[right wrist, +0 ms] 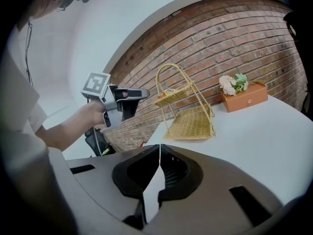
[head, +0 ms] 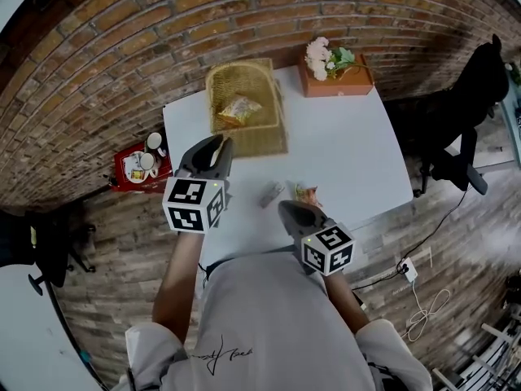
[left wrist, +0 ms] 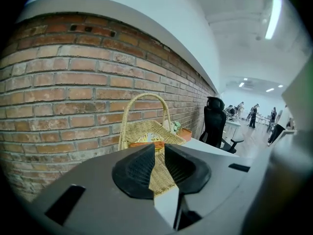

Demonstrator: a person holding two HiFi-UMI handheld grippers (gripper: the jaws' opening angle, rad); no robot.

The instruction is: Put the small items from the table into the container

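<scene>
A two-tier wicker basket [head: 269, 133] stands at the far left of the white table [head: 350, 153], and a yellow-orange snack packet [head: 237, 110] lies in its upper tray. Two small items lie near the front edge: a pale grey packet [head: 273, 192] and an orange-green packet [head: 308, 192]. My left gripper [head: 221, 142] hovers just in front of the basket [left wrist: 146, 126], its jaws a narrow gap apart with nothing between them [left wrist: 159, 148]. My right gripper [head: 289, 208] sits by the two packets, shut and empty [right wrist: 160, 147]. The right gripper view shows the basket [right wrist: 190, 121] and the left gripper [right wrist: 142, 93].
An orange box with flowers [head: 335, 72] stands at the table's far right corner. A black office chair [head: 468, 120] is to the right of the table. A red tray with cups [head: 140, 168] sits on the floor at left, against the brick wall.
</scene>
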